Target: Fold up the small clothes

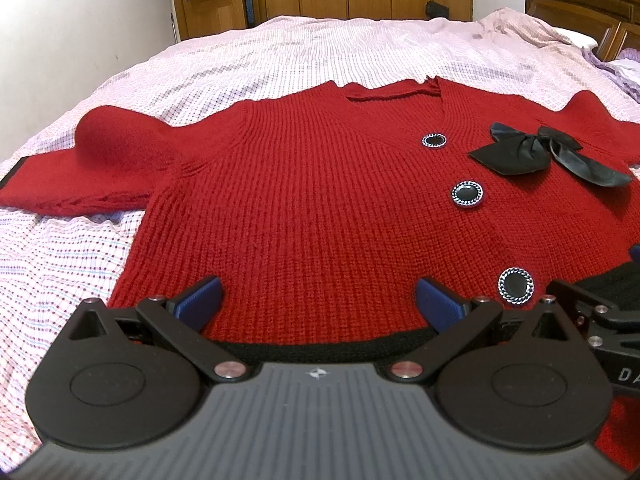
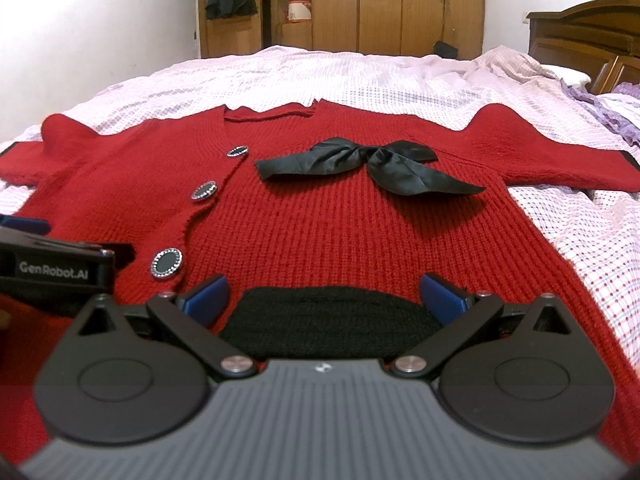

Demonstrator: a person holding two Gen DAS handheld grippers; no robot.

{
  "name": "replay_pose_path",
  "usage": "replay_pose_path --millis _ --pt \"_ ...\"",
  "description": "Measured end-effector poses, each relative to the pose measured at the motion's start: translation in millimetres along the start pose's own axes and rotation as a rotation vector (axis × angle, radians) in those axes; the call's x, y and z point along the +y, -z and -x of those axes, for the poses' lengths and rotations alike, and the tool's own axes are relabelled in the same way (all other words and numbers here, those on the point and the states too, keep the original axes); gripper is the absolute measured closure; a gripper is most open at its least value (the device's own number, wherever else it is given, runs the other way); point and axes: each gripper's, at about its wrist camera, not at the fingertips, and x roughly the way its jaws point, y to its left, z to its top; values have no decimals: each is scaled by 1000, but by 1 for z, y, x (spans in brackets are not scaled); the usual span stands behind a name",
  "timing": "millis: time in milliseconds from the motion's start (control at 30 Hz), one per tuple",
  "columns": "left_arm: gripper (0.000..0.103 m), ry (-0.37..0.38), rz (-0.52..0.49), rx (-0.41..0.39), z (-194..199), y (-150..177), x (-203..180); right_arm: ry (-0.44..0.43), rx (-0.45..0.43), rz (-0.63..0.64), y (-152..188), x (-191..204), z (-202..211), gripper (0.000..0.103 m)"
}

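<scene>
Left wrist view: the left hand-held gripper (image 1: 318, 300) is spread wide over the black hem (image 1: 320, 346) of a red cardigan (image 1: 320, 200) lying flat on the bed (image 1: 72, 248).

Right wrist view: the right hand-held gripper (image 2: 323, 298) is wide too, with a black bow (image 2: 372, 164) ahead and a wardrobe (image 2: 380, 4) behind.

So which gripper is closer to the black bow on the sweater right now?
Right. The right gripper sits open at the hem almost directly below the black bow; the left gripper, also open, is at the hem past the buttons, farther aside.
</scene>
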Motion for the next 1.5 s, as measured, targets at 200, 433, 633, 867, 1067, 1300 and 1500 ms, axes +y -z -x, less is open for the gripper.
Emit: replay_pose_path --millis 200,433,633,867,1067,1300,1500 --pt "0 36 -10 17 14 -14 0 -53 -9 -47 -23 -26 19 0" --pt "0 67 -9 10 23 -32 -18 -50 -47 -120 -58 -95 29 0" --pt "0 74 -11 45 12 -43 -34 72 -56 -224 -77 -172 11 0" --pt "0 47 -14 107 -10 -43 -43 214 -27 -314 -86 -255 -27 0" --pt "0 55 17 129 -18 -43 -42 274 -20 -499 -85 -322 -55 0" --pt "0 43 -22 138 -23 -40 -49 357 -27 -640 -78 -370 -91 0" --pt "0 41 -24 142 -27 -39 -51 405 -87 -629 -83 -379 -106 4"
